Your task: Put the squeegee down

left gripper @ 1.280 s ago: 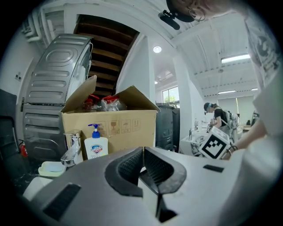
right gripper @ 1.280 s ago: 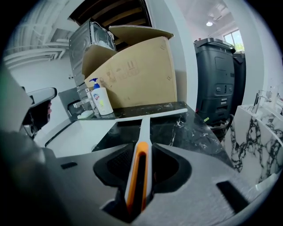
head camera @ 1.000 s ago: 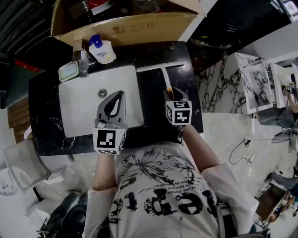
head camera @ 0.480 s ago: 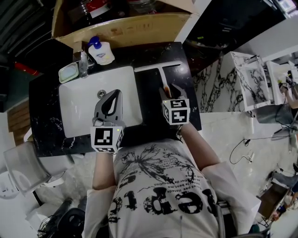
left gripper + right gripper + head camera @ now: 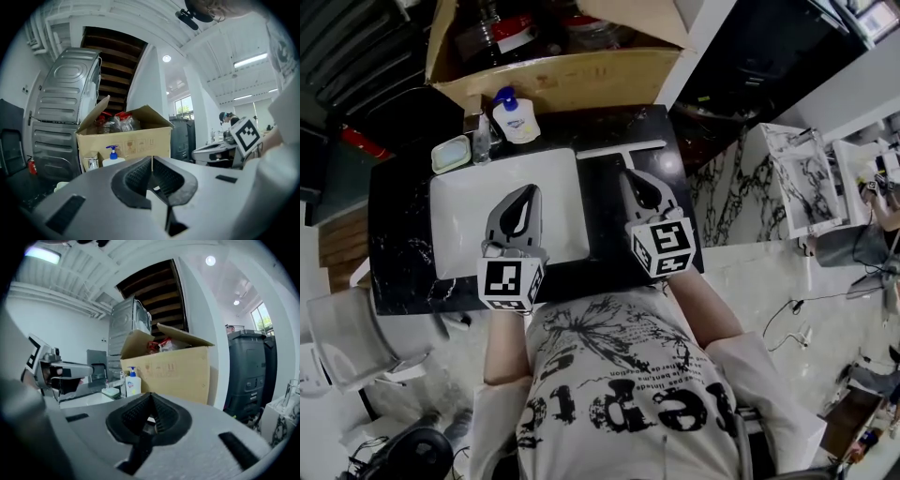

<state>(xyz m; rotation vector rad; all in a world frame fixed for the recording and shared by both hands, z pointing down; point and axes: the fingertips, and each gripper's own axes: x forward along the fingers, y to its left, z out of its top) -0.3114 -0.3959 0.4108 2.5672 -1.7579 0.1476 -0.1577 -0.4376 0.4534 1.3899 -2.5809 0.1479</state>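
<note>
The squeegee [image 5: 619,148] lies flat on the dark worktop [image 5: 403,234] just beyond the right claw [image 5: 630,174], closed and empty like the left claw [image 5: 528,190]; light and stiff, it is probably best gripped by its handle.

The right gripper [image 5: 150,395] points nearly level, its jaws pressed together with nothing between them. Beyond them stands an open cardboard box [image 5: 180,367]. To its left stands a soap bottle [image 5: 133,383], and the left gripper [image 5: 58,370] reaches in at far left. A dark bin [image 5: 251,373] stands at right.
</note>
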